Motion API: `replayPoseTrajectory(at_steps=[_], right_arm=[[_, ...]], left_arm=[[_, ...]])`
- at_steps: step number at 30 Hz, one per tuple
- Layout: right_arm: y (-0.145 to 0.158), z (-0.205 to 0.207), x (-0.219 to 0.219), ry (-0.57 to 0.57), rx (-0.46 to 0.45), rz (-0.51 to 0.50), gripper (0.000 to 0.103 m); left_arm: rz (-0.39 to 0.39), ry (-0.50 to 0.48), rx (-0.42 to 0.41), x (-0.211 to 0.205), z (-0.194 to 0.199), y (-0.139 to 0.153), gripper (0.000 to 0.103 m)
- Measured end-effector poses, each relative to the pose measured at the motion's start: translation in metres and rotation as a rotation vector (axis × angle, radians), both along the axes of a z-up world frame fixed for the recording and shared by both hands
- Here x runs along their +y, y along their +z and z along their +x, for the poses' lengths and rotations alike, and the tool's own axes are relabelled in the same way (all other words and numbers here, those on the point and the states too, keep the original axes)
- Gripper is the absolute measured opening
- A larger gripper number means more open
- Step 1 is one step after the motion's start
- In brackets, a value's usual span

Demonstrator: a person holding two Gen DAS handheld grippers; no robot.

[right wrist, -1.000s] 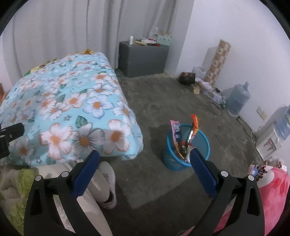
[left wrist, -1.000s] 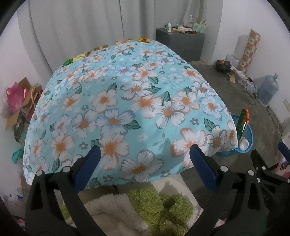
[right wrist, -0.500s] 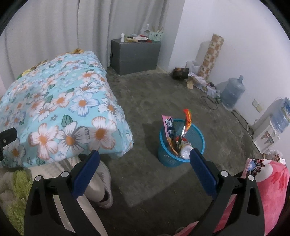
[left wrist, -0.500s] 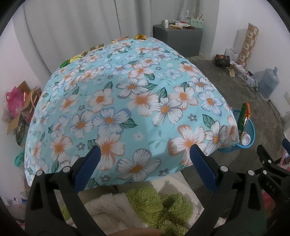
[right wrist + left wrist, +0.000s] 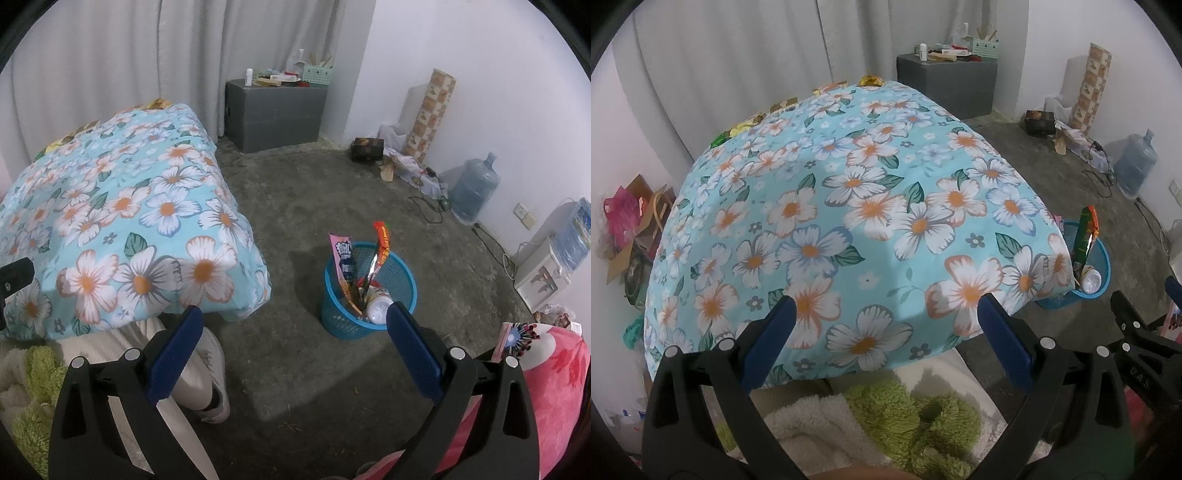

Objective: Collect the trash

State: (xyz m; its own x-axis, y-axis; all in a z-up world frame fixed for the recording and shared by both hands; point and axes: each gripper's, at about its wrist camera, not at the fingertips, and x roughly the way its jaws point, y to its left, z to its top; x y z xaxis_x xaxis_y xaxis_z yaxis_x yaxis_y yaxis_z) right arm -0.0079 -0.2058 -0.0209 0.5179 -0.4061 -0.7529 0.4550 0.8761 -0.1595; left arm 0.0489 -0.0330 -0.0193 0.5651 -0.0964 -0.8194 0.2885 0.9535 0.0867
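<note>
A blue mesh waste basket [image 5: 370, 293] stands on the floor beside the table; it holds snack wrappers [image 5: 345, 262] and a white bottle [image 5: 377, 307]. The same basket [image 5: 1102, 258] shows at the right of the left wrist view. Several wrappers [image 5: 783, 105] lie along the far edge of the floral-covered table [image 5: 849, 206]. My left gripper [image 5: 886, 314] is open and empty above the table's near edge. Over the floor, nearer me than the basket, my right gripper [image 5: 293, 325] is open with nothing between its fingers.
A grey cabinet [image 5: 275, 110] with small items on top stands by the curtain. A water jug [image 5: 474, 192], a patterned roll [image 5: 430, 114] and cables lie along the right wall. A person's leg and white shoe [image 5: 216, 373] are under the table corner. Cardboard and bags [image 5: 631, 229] sit left.
Both grippers have drifted slightly back and right; the basket sits a little further left in the right wrist view. Both stay open and empty.
</note>
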Motion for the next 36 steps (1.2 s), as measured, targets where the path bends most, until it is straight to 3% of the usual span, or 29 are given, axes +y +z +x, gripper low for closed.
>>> replayPoseTrajectory(at_steps=[36], right_arm=[[0.010, -0.010, -0.018, -0.071, -0.020, 0.003, 0.096]], left_arm=[[-0.008, 0.010, -0.008, 0.001, 0.001, 0.006, 0.094]])
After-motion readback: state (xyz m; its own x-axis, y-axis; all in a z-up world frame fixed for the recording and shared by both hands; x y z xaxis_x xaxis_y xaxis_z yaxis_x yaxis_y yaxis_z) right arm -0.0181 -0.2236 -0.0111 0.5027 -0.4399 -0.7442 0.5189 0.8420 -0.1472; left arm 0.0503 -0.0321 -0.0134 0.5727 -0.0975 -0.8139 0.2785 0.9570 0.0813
